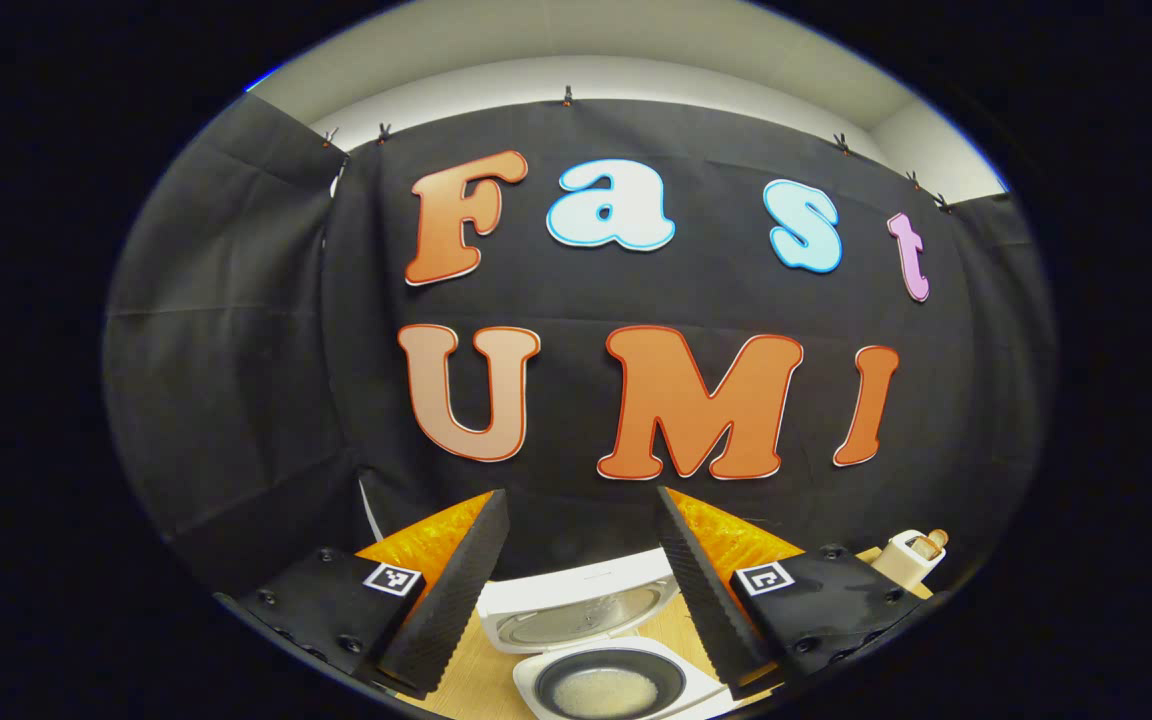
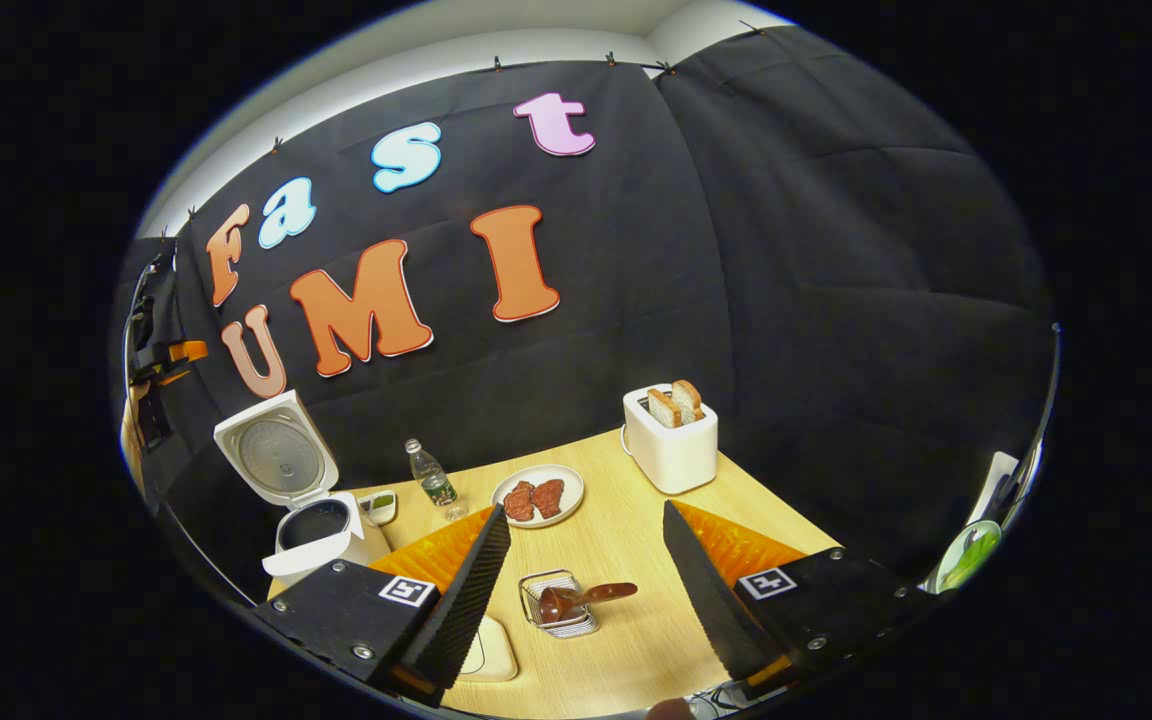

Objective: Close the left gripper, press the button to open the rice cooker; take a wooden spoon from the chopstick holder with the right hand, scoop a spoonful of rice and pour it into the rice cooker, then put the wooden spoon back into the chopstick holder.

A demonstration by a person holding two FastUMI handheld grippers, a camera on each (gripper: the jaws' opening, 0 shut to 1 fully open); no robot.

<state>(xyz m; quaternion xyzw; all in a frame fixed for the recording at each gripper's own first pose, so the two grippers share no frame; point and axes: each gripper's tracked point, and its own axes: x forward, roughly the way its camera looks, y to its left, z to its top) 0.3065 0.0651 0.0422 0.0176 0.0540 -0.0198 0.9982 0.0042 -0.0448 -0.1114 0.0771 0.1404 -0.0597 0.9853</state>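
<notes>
The white rice cooker (image 1: 626,660) stands open right below my left gripper (image 1: 578,495), its lid (image 1: 576,610) tipped back and a patch of rice (image 1: 604,690) lying in the dark pot. My left gripper is open and holds nothing. In the right gripper view the open rice cooker (image 2: 314,535) is at the table's far left, lid (image 2: 271,455) up. A wire chopstick holder (image 2: 551,618) sits on the table just ahead of my right gripper (image 2: 584,508). The wooden spoon (image 2: 586,597) rests in it, handle pointing right. My right gripper is open, above and apart from the spoon.
A white toaster (image 2: 671,440) with bread slices stands at the back right of the wooden table (image 2: 626,540). A plate of meat (image 2: 538,495), a small bottle (image 2: 431,478) and a small dish (image 2: 379,505) lie behind the holder. A pale tray (image 2: 491,650) peeks from behind my finger.
</notes>
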